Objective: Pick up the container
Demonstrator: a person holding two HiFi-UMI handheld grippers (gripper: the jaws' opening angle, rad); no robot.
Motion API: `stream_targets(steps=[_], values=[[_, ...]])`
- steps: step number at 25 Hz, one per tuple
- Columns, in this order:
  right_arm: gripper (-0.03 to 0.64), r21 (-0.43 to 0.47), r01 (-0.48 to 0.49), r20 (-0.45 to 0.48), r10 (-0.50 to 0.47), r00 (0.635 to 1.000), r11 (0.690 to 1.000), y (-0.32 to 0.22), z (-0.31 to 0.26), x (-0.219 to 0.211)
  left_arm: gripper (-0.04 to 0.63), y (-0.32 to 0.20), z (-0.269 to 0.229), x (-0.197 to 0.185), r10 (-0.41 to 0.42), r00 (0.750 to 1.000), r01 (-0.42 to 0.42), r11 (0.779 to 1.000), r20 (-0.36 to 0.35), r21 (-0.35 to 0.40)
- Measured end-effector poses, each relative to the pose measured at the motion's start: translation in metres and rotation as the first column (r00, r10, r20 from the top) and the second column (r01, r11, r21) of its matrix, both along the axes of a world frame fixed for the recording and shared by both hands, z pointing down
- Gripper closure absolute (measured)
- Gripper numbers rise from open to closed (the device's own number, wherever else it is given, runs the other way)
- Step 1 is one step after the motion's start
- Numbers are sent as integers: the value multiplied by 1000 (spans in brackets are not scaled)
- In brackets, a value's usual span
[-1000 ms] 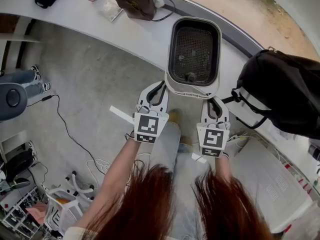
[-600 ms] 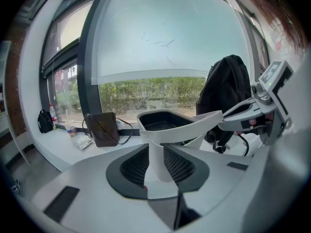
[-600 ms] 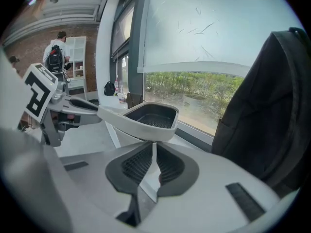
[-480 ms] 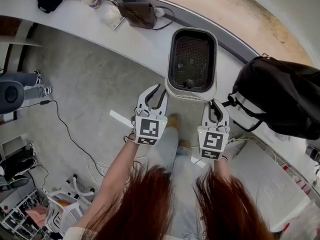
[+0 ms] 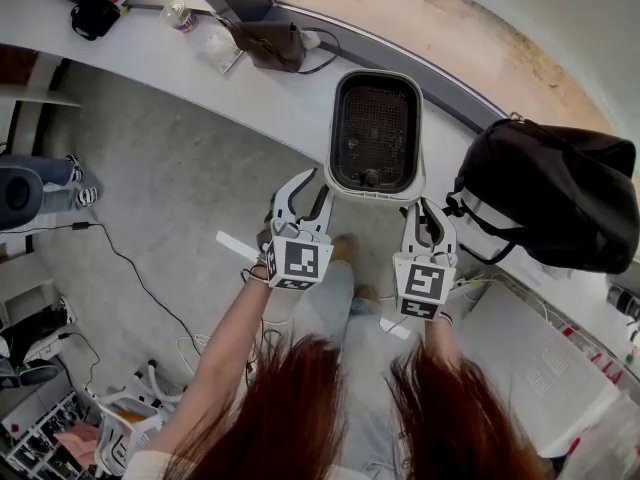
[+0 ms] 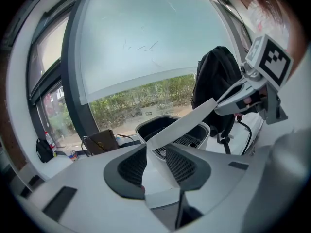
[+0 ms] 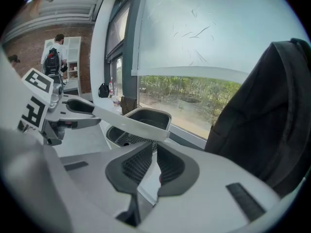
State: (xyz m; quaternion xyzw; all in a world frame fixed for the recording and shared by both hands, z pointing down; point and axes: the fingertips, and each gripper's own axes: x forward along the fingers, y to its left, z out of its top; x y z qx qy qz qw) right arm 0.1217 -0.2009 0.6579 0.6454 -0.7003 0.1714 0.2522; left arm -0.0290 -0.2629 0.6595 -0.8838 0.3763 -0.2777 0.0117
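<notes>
The container (image 5: 374,118), a white basket with a dark mesh floor, sits at the counter's front edge, seen also in the left gripper view (image 6: 167,125) and the right gripper view (image 7: 146,118). My left gripper (image 5: 308,190) is at its near left corner. Its jaws have just been opening, and the white rim lies between the spread pads (image 6: 182,164) without being pressed. My right gripper (image 5: 428,208) is shut on the near right rim, its pads (image 7: 167,164) tight on the thin white edge.
A black backpack (image 5: 545,198) lies on the counter right beside the container. A brown bag (image 5: 265,40), a bottle (image 5: 178,13) and a black item (image 5: 95,16) sit further left by the window. Cables (image 5: 130,258) run over the floor. A person (image 7: 53,57) stands far back.
The left gripper's jaws have spread apart and the gripper has rolled a little. Both grippers and the container have shifted slightly upward together. The right jaws stay closed.
</notes>
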Motion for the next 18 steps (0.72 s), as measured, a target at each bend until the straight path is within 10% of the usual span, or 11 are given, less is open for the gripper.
stream_targets(steps=[18], values=[[512,10,12,-60,-12,998,1000,-20,-19,8,460,-22,-22,26,120,992,-121,992,40,33]])
